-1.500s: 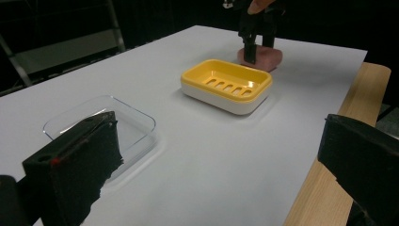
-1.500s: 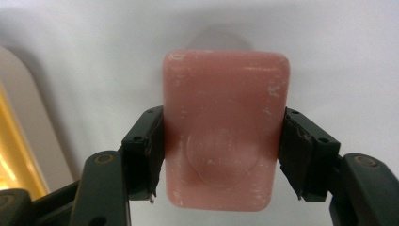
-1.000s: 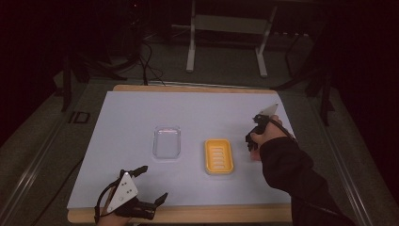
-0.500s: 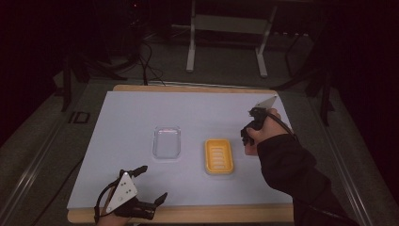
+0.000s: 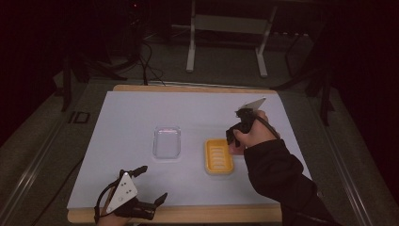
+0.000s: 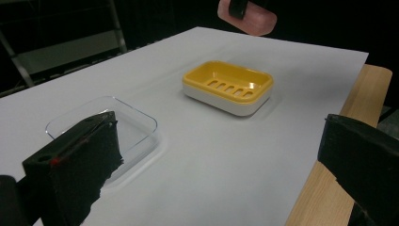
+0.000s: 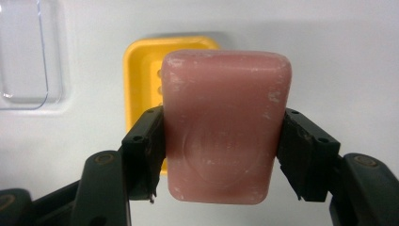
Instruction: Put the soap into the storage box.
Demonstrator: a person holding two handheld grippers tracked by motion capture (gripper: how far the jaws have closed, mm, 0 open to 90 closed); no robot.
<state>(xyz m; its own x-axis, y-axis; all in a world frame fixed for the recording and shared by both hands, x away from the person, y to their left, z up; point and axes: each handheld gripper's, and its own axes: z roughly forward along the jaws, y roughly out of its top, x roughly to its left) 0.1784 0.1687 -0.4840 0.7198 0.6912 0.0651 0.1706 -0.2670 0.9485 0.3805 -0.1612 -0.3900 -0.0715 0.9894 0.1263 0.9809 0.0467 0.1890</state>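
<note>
A pink soap bar [image 7: 226, 122] hangs above the table with my right gripper [image 7: 225, 141] shut on its two long sides. In the high view the right gripper [image 5: 235, 134] hovers at the right edge of the yellow soap dish [image 5: 219, 157]. Directly under the soap, the dish [image 7: 141, 80] stands empty. A clear plastic lid [image 5: 167, 142] lies flat to the left of the dish. My left gripper [image 5: 151, 182] rests open near the front left edge, nothing between its jaws. From the left gripper view [image 6: 221, 129] I see the lid [image 6: 127, 117], the dish [image 6: 228, 84] and the raised soap [image 6: 249, 16].
A white sheet [image 5: 131, 117] covers the wooden table, whose bare edge [image 5: 197, 214] shows at the front. Beyond the far edge stand a metal frame [image 5: 226, 23] and some cables [image 5: 150, 66] on a dark floor.
My right gripper has lifted the soap and carried it left, from the table's right side to the edge of the yellow dish. The left gripper has stayed still.
</note>
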